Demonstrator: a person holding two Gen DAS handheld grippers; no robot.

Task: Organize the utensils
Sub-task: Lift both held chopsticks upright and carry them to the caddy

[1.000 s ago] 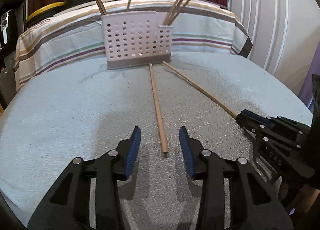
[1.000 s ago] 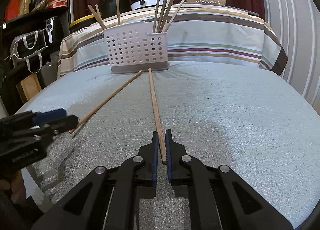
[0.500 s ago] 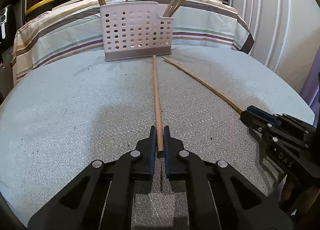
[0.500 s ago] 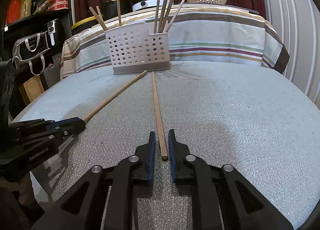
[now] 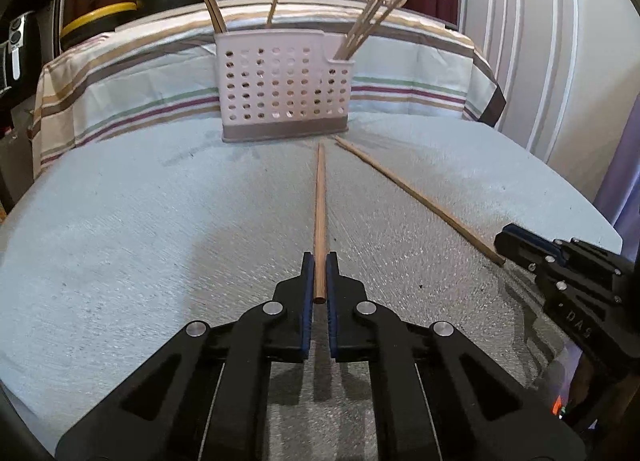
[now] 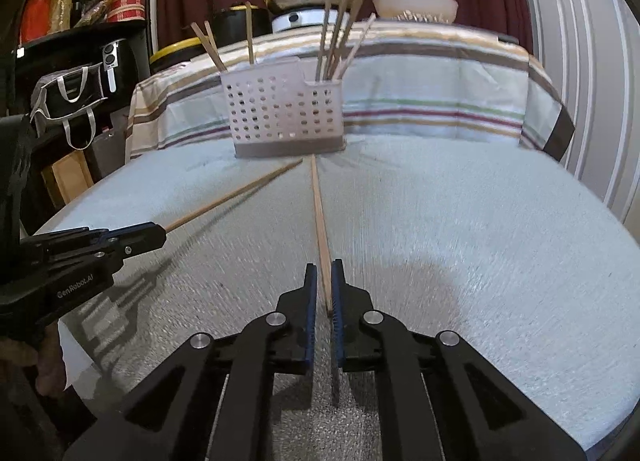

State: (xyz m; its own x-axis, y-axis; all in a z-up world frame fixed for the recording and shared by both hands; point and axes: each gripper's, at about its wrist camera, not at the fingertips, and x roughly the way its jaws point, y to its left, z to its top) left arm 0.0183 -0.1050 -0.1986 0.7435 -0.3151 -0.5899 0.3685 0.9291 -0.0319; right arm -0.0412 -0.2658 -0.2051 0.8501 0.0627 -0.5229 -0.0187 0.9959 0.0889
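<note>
Grasp step, both sides. Left gripper jaws are narrow, pinched on the near end of a chopstick; the stick runs straight ahead from between the jaws toward the basket and its far tip stops just short of the basket's base. Right gripper same story: jaws narrow, clamped on the butt of the second chopstick, which also points ahead at the basket. Both sticks look like they lie flat on the table (no lift yet, as far as I can judge).

From each camera the other gripper sits off to the side of the jaws, closed on its own stick.

Basket already has chopsticks standing in both compartments, some to the left of the jaws' line, a bundle just to the right of it.

Next move, my read: raise the held ends, swing the sticks toward upright, bring tips over the basket rim, drop in. Needs a firm pinch, since gripping at the very end leaves a long lever and the stick could pivot or slip. Which compartment is the target I can't tell.
</note>
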